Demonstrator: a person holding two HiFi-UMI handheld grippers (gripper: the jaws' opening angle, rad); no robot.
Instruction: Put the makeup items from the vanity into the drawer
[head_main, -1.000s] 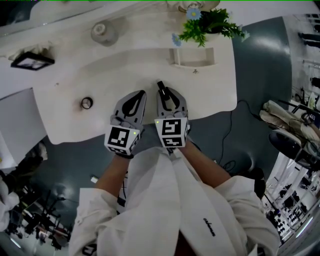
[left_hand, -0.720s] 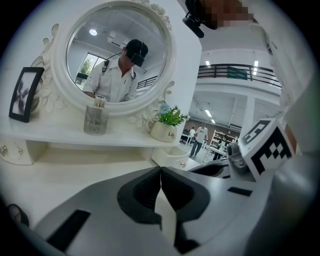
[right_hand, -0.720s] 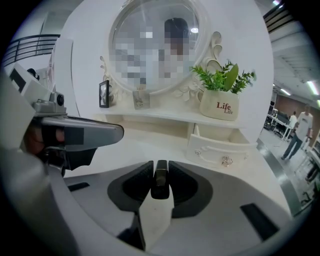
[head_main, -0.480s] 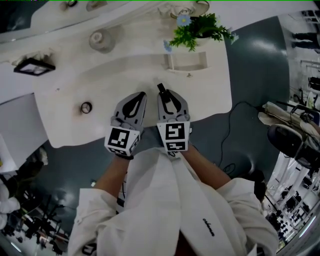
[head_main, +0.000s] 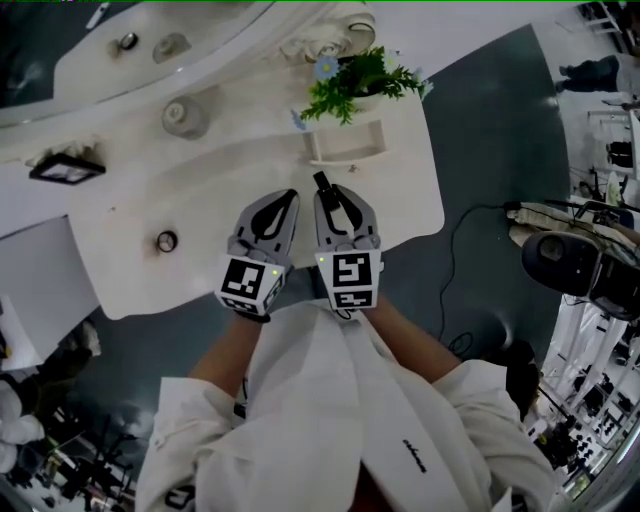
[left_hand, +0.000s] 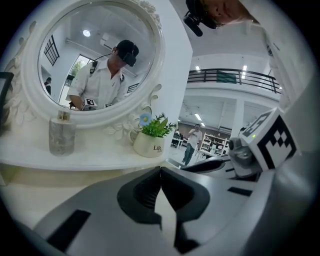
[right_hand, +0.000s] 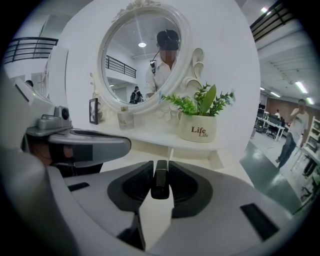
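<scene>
The black makeup tube (right_hand: 160, 182), pinched in the right tongs (right_hand: 160, 166), likely needs a steady squeeze while the empty left tongs (left_hand: 161, 171), pressed together, handle the drawer.

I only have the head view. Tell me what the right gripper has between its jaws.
Observer: The right gripper is clamped on a slim black stick, which is pressed between both pads.
Operator: Now report the left one.
Observer: The left gripper is shut. Its jaws meet with nothing between them.
Operator: Describe what it faces.
Observer: A white plant pot printed "Life" sits on the shelf below the mirror.
</scene>
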